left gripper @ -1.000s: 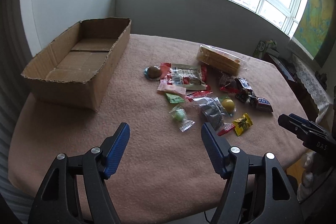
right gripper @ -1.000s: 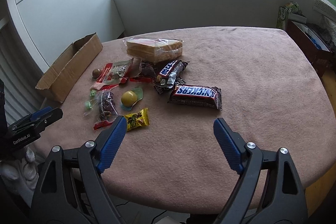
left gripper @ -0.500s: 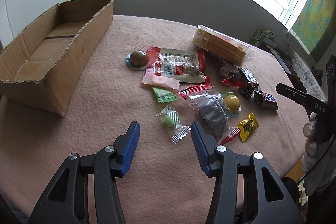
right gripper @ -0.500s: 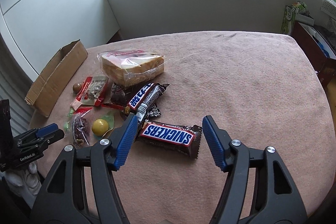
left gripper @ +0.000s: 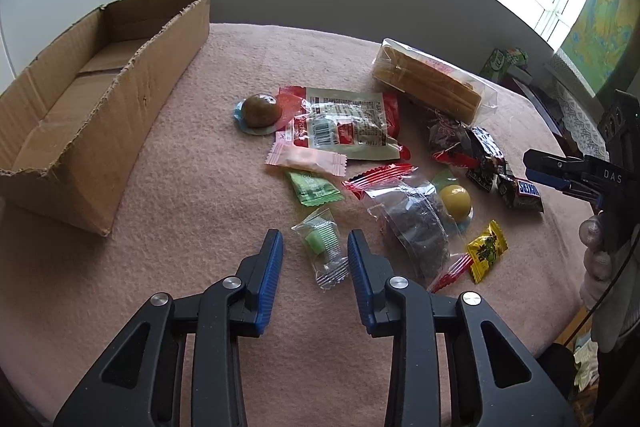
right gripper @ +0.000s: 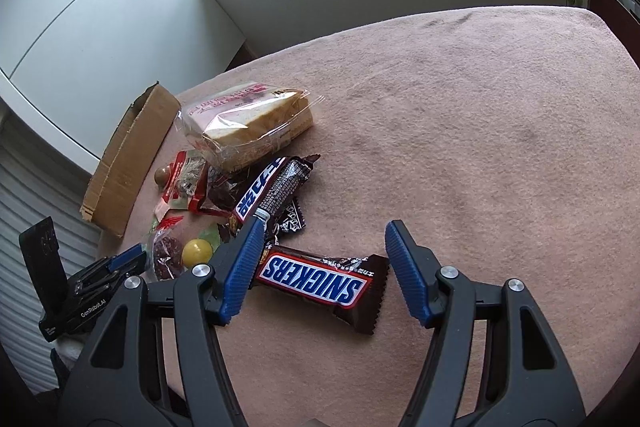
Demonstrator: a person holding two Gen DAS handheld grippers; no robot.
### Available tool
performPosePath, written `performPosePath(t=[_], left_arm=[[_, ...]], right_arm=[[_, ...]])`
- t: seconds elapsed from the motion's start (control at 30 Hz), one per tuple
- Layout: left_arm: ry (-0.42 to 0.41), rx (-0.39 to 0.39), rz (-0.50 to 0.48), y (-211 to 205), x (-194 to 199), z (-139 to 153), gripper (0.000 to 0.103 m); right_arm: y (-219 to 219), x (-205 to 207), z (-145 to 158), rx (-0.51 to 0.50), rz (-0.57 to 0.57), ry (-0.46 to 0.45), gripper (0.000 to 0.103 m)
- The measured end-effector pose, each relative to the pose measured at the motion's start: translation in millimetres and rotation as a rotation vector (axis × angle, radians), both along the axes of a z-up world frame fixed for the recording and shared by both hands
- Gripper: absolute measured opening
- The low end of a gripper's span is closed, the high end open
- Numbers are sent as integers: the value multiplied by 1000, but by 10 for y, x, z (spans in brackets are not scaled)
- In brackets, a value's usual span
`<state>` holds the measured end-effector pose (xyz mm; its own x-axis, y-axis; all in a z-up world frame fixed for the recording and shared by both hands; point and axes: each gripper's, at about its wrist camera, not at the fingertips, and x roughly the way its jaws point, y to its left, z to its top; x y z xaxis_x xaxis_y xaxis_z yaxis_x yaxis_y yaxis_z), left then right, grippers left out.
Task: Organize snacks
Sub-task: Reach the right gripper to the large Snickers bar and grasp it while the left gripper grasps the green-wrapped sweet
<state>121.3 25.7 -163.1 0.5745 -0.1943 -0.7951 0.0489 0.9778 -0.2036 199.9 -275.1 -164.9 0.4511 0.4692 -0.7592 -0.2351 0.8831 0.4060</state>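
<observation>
The left gripper (left gripper: 315,259) brackets a clear-wrapped green candy (left gripper: 321,242), jaws apart, seemingly ready to pinch it. The right gripper (right gripper: 323,269), spread wide, straddles the Snickers bar (right gripper: 320,281). Beyond the candy, left, the cardboard box (left gripper: 100,147) awaits snacks.

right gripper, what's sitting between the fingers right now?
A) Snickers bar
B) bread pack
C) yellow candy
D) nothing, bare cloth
A: in the right wrist view the open right gripper straddles the Snickers bar, which lies flat on the pink cloth, not yet squeezed.
</observation>
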Motion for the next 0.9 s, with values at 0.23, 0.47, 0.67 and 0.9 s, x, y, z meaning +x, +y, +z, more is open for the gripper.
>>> performPosePath(t=[0.23,0.47,0.67,0.9], left_arm=[[-4,15,1,34,-6,-7,19],[-11,36,-4,6,14,-13,19],[-13,51,-4,-15,58,-15,19],[-16,62,-11,-24,55,-18,19]], right_arm=[[114,-174,-30,-57,54,14,65],[249,-283,-64,-211,97,-9,62],[406,-281,-60,-329,138,-50,59],[483,-312,80,-455,194,-145,61]])
